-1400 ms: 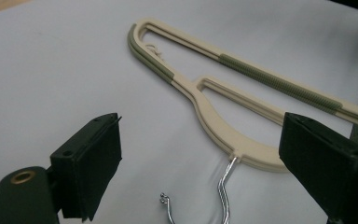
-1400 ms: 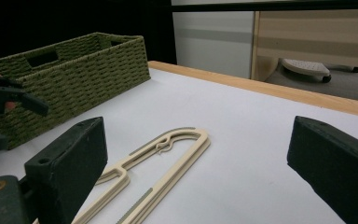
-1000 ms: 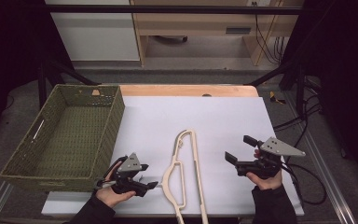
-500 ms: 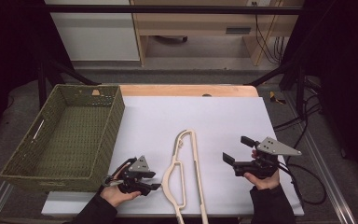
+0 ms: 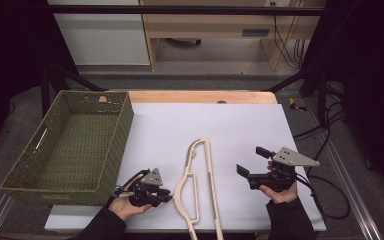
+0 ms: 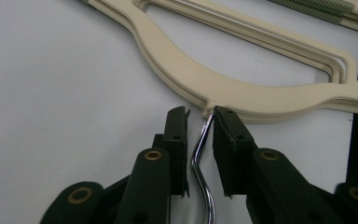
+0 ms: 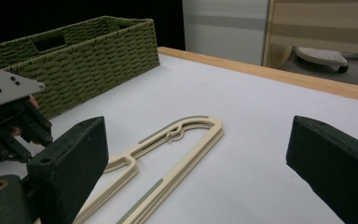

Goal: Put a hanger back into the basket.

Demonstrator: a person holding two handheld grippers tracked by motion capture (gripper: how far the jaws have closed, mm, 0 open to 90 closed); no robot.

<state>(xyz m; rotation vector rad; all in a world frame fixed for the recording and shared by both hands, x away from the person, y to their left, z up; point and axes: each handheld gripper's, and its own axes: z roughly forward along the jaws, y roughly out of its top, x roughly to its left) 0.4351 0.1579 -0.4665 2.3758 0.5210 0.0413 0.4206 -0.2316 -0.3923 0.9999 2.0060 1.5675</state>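
White tabletop (image 5: 230, 125) is carrying everything, with dark room beyond at the top of the frame. Low and left of centre in the high view, the left hand-held gripper (image 5: 163, 196) is lying close to the surface. In its own view, its jaws are standing slightly apart around the chrome hook (image 6: 199, 154) where it enters the cream hanger (image 5: 198, 185), neither pad visibly pressing yet. To grip well, it should probably close squarely on the wire near the neck, keeping low so the hook is not slipping out. At lower right, the right hand-held gripper (image 5: 246, 171) is hovering wide open, facing the hanger and apart from it. A green wicker basket (image 5: 30, 172) is sitting at the left.
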